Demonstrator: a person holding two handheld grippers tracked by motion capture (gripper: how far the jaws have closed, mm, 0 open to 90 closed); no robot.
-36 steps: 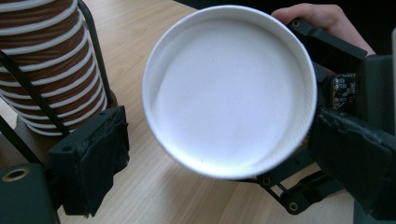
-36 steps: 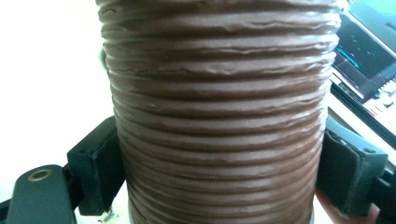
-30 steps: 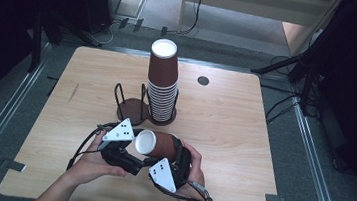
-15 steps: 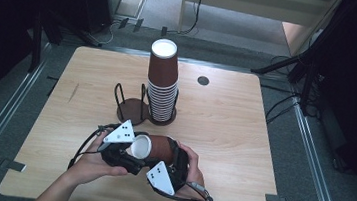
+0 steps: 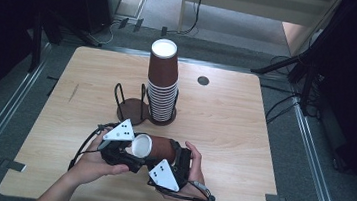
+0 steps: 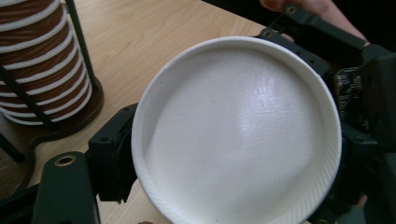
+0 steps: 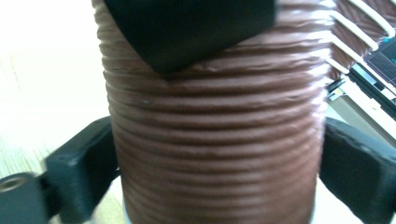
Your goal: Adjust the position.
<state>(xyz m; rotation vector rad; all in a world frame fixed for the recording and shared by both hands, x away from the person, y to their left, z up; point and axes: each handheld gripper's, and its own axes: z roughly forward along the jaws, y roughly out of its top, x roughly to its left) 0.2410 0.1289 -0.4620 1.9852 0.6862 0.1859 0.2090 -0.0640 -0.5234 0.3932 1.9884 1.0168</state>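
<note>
A brown ribbed paper cup lies on its side above the table's near edge, its white round end facing my left gripper. My left gripper stands at that white end, one jaw on each side of the rim, shut on it. My right gripper is shut around the cup's brown wall, with a black jaw pressed against each flank. A black part crosses the top of the cup in the right gripper view. A hand holds each gripper.
A tall stack of upturned brown cups stands in a wire holder at mid-table, with a second, empty wire holder to its left. A small dark round hole marks the tabletop behind them.
Both grippers and the cup have drifted slightly toward the near edge and to the right. The hold on the cup looks the same.
</note>
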